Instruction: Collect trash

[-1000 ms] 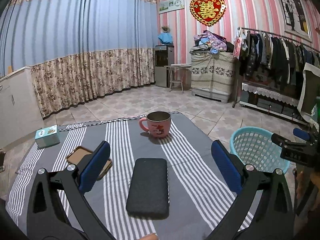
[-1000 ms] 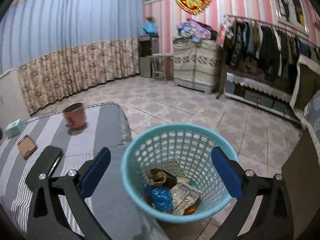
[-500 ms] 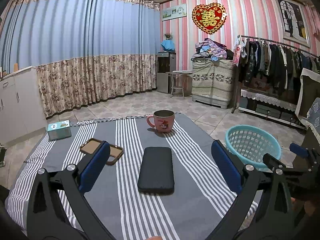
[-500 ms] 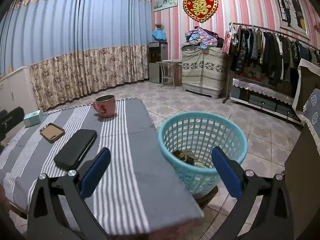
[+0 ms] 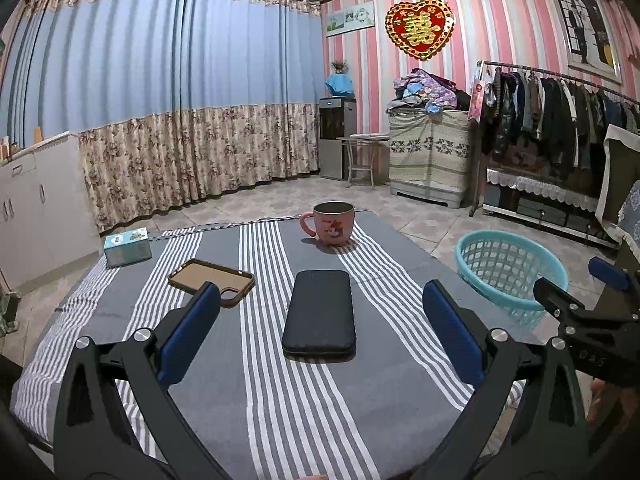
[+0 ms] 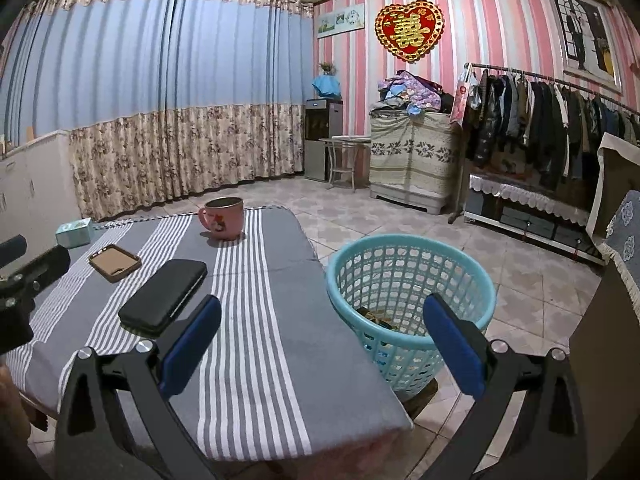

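A light blue plastic basket [image 6: 408,284] stands on the floor just right of the table, with a few bits of trash low inside it [image 6: 374,314]. In the left wrist view the same basket [image 5: 510,268] shows at the right. My right gripper [image 6: 322,344] is open and empty, held back over the table's near right corner. My left gripper [image 5: 320,336] is open and empty too, hovering over the near part of the striped tablecloth [image 5: 256,392], behind a black case [image 5: 320,312].
On the cloth lie a black case [image 6: 164,296], a brown phone cover [image 5: 212,280], a pink mug [image 5: 330,226] at the far edge and a small teal box [image 5: 128,246] at the far left. Tiled floor [image 6: 520,276], a clothes rack and cabinets lie beyond.
Both grippers have pulled back and up from the table and basket. The right one was over the basket's mouth a second ago and now looks at it from behind the table corner.
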